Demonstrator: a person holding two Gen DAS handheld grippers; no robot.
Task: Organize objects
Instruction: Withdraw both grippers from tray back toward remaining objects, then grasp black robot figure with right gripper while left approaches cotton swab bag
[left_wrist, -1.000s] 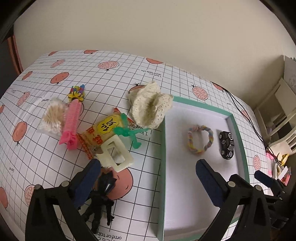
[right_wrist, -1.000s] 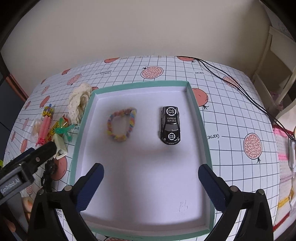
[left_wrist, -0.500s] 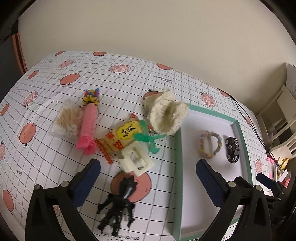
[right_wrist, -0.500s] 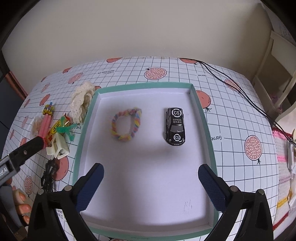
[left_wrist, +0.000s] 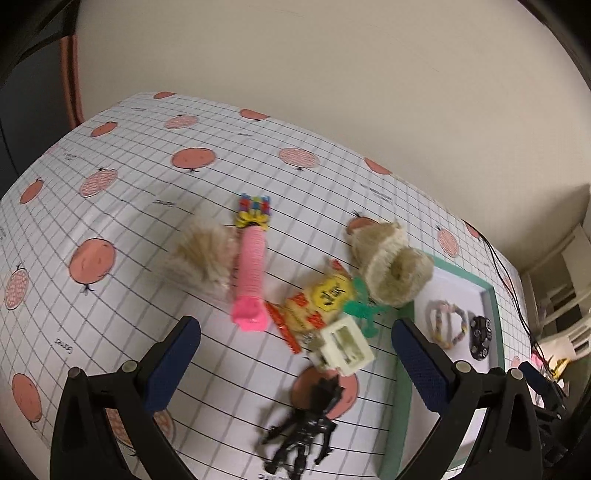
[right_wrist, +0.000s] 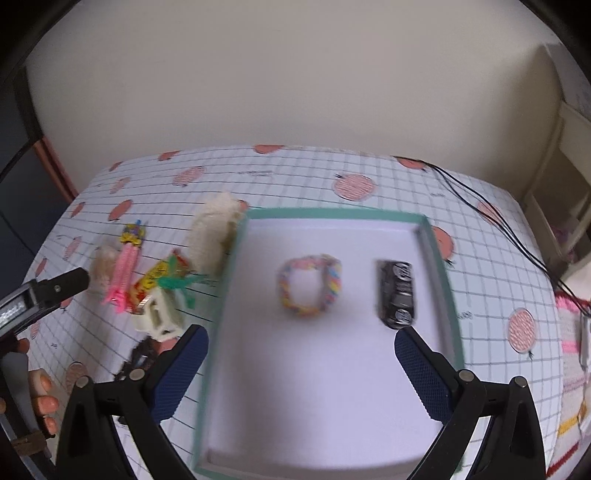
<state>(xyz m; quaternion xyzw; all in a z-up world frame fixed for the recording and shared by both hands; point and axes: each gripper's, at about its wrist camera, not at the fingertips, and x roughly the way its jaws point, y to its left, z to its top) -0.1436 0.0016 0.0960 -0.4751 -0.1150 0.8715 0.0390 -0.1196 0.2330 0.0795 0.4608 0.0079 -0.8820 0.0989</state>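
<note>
Setting: sitting on a table under a white grid cloth (left_wrist: 122, 266) printed with red fruit circles, beside a plain cream wall.
Left gripper (left_wrist: 295, 363): hovering empty over the loose pile, its two blue-padded fingers (left_wrist: 173, 362) spread wide apart.
Right gripper (right_wrist: 301, 363): hanging empty above the tray, two blue-padded fingers (right_wrist: 421, 373) likewise held wide apart.
Tray (right_wrist: 332, 213): one, white inside with a teal rim, lying to the right of the pile.
Inside the tray, two things: one pastel braided bracelet (right_wrist: 309, 286) lying left, one black toy car (right_wrist: 396, 293) lying right, near each other but not touching.
Outside the tray, seven things, all crowding just left of its rim.
Cream knitted piece (left_wrist: 389, 267): one, resting closest to the tray's far left corner.
Yellow snack packet (left_wrist: 319, 301): one, lying under the edges of its neighbours.
Green plastic figure (left_wrist: 364, 312): one, sprawling between the packet and the knitted piece.
White plastic block (left_wrist: 345, 345): one, hollow, sitting at the packet's near end.
Pink ribbed tube (left_wrist: 251, 275): one, topped by a multicoloured end.
Beige fluffy bundle (left_wrist: 203, 254): one, touching the tube's left side, blurring.
Black toy figure (left_wrist: 303, 430): one, lying nearest, between the left fingers.
Person: fingertips (right_wrist: 44, 386) showing at the right view's left edge.
</note>
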